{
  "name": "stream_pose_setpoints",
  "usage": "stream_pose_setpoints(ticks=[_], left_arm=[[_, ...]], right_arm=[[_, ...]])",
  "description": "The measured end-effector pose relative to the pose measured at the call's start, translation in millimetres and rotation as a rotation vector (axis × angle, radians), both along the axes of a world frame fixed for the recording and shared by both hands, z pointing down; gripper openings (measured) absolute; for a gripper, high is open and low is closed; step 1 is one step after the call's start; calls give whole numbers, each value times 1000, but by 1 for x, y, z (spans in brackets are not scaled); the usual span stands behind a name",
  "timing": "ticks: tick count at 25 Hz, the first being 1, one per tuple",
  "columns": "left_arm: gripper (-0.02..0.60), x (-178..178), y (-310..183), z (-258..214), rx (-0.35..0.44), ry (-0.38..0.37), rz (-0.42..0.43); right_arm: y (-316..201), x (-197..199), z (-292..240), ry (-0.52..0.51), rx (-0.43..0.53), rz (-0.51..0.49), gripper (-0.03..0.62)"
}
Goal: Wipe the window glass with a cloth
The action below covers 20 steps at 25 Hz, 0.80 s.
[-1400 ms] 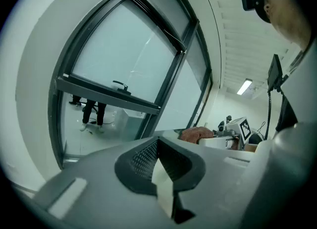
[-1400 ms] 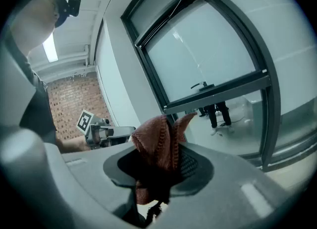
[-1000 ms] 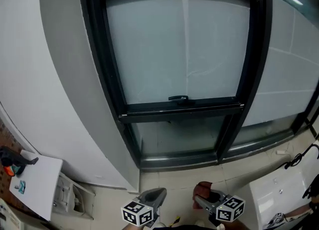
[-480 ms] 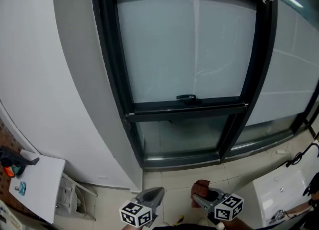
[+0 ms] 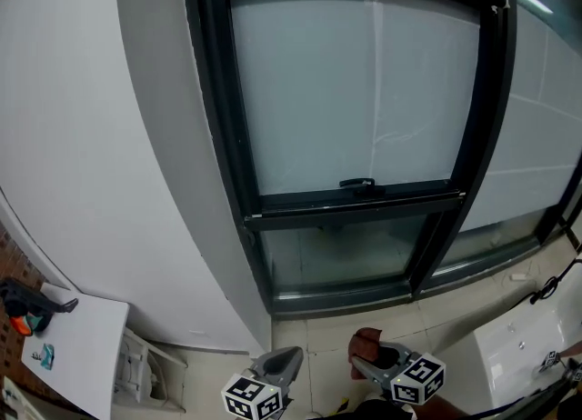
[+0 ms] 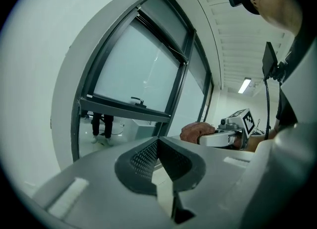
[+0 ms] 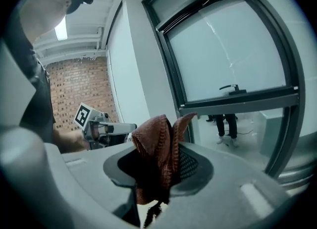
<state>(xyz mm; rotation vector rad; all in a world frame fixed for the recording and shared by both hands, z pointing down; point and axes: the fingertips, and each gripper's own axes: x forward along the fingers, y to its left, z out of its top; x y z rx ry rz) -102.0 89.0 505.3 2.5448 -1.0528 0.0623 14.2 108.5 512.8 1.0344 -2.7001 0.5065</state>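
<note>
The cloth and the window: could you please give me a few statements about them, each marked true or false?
1. The right gripper is shut on the reddish-brown cloth. True.
2. The left gripper holds a second cloth. False: its jaws are together with nothing between them.
3. The cloth is pressed on the window glass. False: it is held apart from the glass.
4. The window handle sits just below that glass. True.

Window (image 5: 355, 91) ahead (cloth (image 5: 366, 345) below)
</note>
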Motion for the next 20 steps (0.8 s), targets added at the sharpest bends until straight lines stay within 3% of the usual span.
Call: stream_pose_setpoints(ticks=[9, 17, 20], left_arm=[[15, 0, -50, -15, 25, 19, -41], [15, 20, -128, -28, 39, -20, -129], [15, 29, -165, -38, 50, -32, -170]], right_arm=[[-66, 0, -3, 108, 81, -14, 115], [-183, 12, -33, 52, 160, -79, 115], [-224, 20, -38, 84, 182, -98, 115]])
